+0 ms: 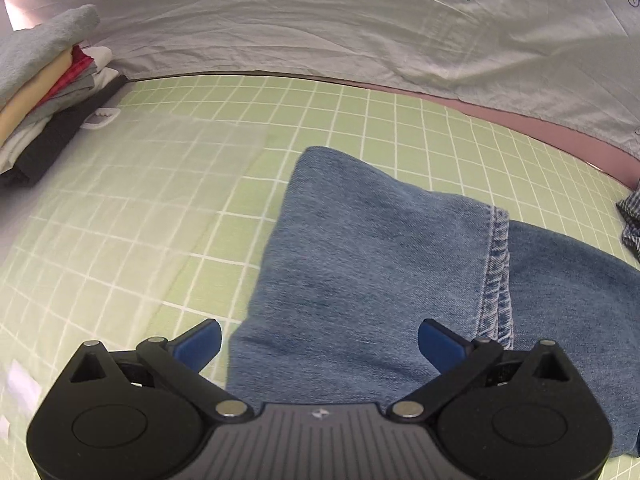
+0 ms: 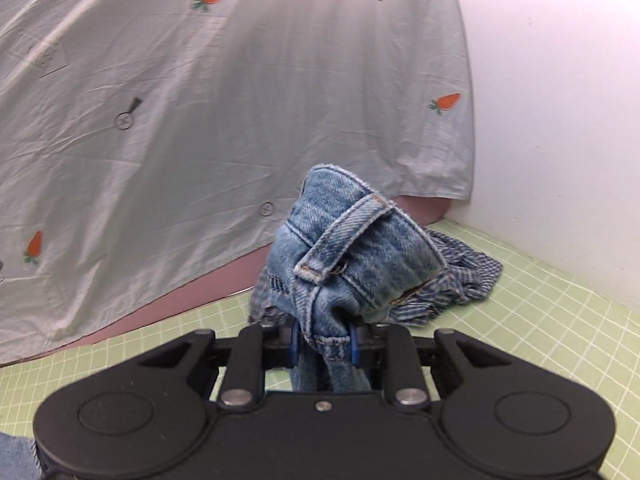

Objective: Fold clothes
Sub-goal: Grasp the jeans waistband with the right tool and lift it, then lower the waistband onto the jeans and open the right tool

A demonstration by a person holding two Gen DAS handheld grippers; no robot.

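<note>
**Watch the bunched waistband — it can slip or drag**

The jeans [image 1: 360, 264] lie on the green checked mat [image 1: 140, 208] with a leg section folded over so the hem seam shows, while their waistband end [image 2: 356, 252] is lifted off the mat in your right gripper [image 2: 323, 346]. That gripper is pinched tight on a thick wad of denim near a belt loop. Your left gripper [image 1: 318, 340] hovers low over the flat denim with its blue pads spread wide, holding nothing.

The wad is the weak point: heavy layered denim gripped at a crumpled bunch may creep out of the pads if you swing it quickly, and the fold would land skewed. Pulling the waistband across with nothing pinning the flat part could slide the whole garment and undo the folded leg — so consider closing the left gripper on the cloth first.

The striped checked garment [image 2: 460, 276] lies just behind the raised denim; a low pass could snag it. The folded stack [image 1: 52, 92] sits well apart by the carrot-print sheet [image 1: 320, 20].
</note>
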